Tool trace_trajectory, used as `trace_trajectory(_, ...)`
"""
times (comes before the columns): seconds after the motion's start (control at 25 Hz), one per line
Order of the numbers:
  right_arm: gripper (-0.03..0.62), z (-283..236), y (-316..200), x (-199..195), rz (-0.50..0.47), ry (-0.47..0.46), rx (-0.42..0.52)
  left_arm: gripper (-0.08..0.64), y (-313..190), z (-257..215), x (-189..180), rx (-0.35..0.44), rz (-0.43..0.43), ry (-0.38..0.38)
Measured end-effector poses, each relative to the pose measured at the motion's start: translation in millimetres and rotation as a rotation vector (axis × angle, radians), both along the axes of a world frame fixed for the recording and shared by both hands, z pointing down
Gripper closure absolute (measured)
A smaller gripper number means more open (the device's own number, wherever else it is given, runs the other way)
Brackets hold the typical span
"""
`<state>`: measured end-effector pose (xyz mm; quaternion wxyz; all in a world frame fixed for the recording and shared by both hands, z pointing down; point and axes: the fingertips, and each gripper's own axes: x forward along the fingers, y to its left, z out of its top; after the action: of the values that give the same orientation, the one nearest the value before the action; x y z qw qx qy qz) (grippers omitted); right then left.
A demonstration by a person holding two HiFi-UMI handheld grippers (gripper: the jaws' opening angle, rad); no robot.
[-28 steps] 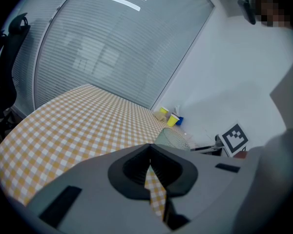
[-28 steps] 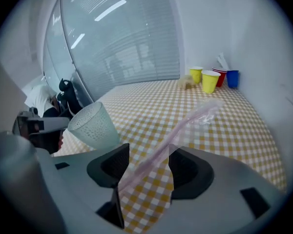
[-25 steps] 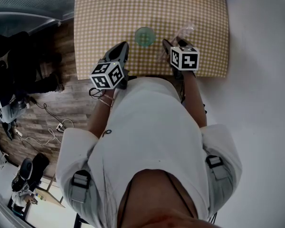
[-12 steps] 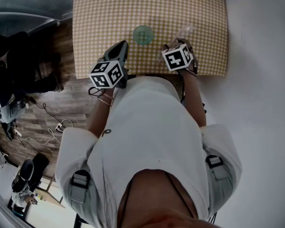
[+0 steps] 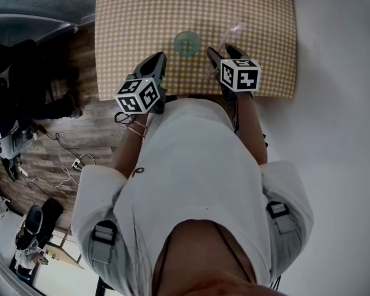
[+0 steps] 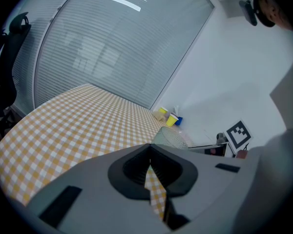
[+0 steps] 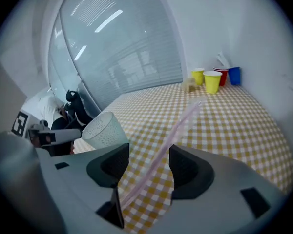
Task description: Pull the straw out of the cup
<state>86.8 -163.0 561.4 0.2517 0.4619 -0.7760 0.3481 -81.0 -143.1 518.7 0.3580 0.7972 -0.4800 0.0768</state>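
Looking steeply down on a table (image 5: 142, 17) under yellow-and-white checked cloth. At the near edge, the right gripper (image 7: 147, 152), held low with its jaws spread apart, straddling the straw (image 7: 178, 126) without pinching it, seemingly to release it or set it down. No longer in the cup (image 7: 103, 129), the straw: apparently lying along the cloth to the cup's right, pointing away toward small coloured cups (image 7: 212, 81), yellow, red and blue, at the far edge. On the cup's other side, the left gripper (image 6: 149, 164), jaws pressed together on nothing, apparently idle and steadying nothing. As for looks, the straw long, thin, pale pink and translucent, somewhat flattened, possibly still wrapped; hard to tell. Upright beside the right gripper, the cup, clear with a pebbled surface, apart from the straw
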Motion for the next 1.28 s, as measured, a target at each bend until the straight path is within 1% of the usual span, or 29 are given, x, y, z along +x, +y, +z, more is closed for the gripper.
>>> trace_trajectory(0.04,0.354,-1.9,-0.5,2.9,0.023,-0.009,-0.005,0.552,0.0,-0.8,0.0,0.001,0.001,0.0)
trace_trajectory(0.08,0.354,-3.0,-0.5,6.9,0.034,0.013,-0.005,0.552,0.0,-1.5,0.0,0.001,0.003,0.0)
trace_trajectory(0.12,0.354,-3.8,-0.1,11.7,0.032,0.065,-0.002,0.552,0.2,-1.9,0.2,0.002,0.004,0.0)
trace_trajectory(0.16,0.354,-4.3,0.8,16.6,0.014,0.137,0.003,0.552,0.4,-2.2,0.5,0.002,0.006,-0.001)
trace_trajectory(0.2,0.354,-4.6,2.5,20.8,-0.018,0.215,0.004,0.552,0.6,-2.5,0.9,0.003,0.007,0.0)
trace_trajectory(0.28,0.356,-3.1,8.4,26.0,-0.113,0.354,-0.017,0.552,1.3,-2.8,1.8,0.003,0.008,0.002)
trace_trajectory(0.36,0.356,0.8,18.2,28.1,-0.219,0.438,-0.076,0.552,1.8,-2.6,3.1,0.002,0.008,0.004)
trace_trajectory(0.4,0.356,0.6,23.6,28.0,-0.26,0.451,-0.11,0.552,2.0,-2.4,4.4,0.003,0.008,0.005)
trace_trajectory(0.44,0.356,-1.2,27.5,26.9,-0.286,0.441,-0.133,0.552,2.3,-2.3,5.8,0.004,0.008,0.006)
trace_trajectory(0.48,0.356,-3.9,29.2,23.7,-0.295,0.402,-0.139,0.552,2.6,-2.1,6.8,0.005,0.008,0.006)
trace_trajectory(0.6,0.356,-16.2,27.2,8.8,-0.261,0.203,-0.123,0.552,2.2,-2.5,6.7,0.005,0.005,0.008)
trace_trajectory(0.64,0.356,-20.0,26.8,7.2,-0.25,0.166,-0.122,0.552,2.2,-3.1,6.1,0.006,0.002,0.009)
trace_trajectory(0.68,0.356,-22.6,26.7,7.8,-0.249,0.163,-0.119,0.552,2.3,-3.7,5.5,0.006,-0.001,0.01)
trace_trajectory(0.72,0.356,-23.9,26.5,10.2,-0.257,0.191,-0.11,0.552,2.5,-4.1,5.1,0.007,-0.003,0.011)
trace_trajectory(0.8,0.356,-23.9,25.5,16.6,-0.284,0.29,-0.075,0.552,3.2,-4.2,4.7,0.008,-0.005,0.01)
trace_trajectory(0.84,0.356,-24.5,24.8,18.1,-0.295,0.324,-0.056,0.552,3.4,-4.2,4.9,0.009,-0.005,0.01)
trace_trajectory(0.88,0.357,-26.1,24.3,17.6,-0.3,0.332,-0.042,0.552,3.4,-4.4,5.3,0.011,-0.003,0.009)
trace_trajectory(1.04,0.357,-35.9,24.8,8.9,-0.277,0.226,-0.027,0.552,2.7,-6.9,7.7,0.015,0.0,0.008)
trace_trajectory(1.16,0.357,-38.5,26.9,5.5,-0.277,0.189,-0.008,0.552,3.0,-7.5,8.4,0.021,0.0,0.011)
trace_trajectory(1.28,0.36,-44.6,27.5,2.7,-0.248,0.14,0.049,0.552,5.3,-6.2,8.5,0.032,-0.001,0.014)
